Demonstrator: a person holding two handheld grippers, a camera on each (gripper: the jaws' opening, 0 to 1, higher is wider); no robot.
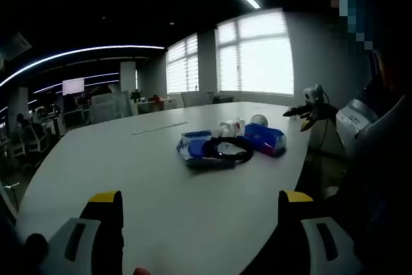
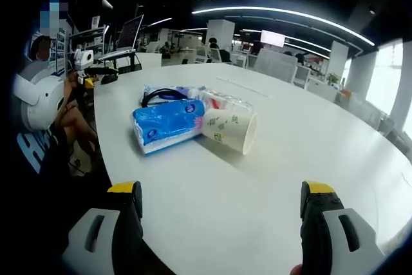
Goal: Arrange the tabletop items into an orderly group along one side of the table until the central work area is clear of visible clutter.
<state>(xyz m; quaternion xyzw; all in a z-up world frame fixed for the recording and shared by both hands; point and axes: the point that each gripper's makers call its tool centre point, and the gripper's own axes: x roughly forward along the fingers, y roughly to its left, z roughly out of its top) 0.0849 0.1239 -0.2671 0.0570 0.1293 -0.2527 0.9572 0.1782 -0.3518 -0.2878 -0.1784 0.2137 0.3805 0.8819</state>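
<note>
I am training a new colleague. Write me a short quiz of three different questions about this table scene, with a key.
1. True or false: the paper cup stands upright on the white table.
2. Which item lies directly against the cup in the right gripper view? A) the blue tissue pack B) a laptop C) a chair
3. Fill in: both the left gripper and the right gripper have their jaws ____.

Key: 1. False, it lies on its side. 2. A. 3. open, holding nothing.
</note>
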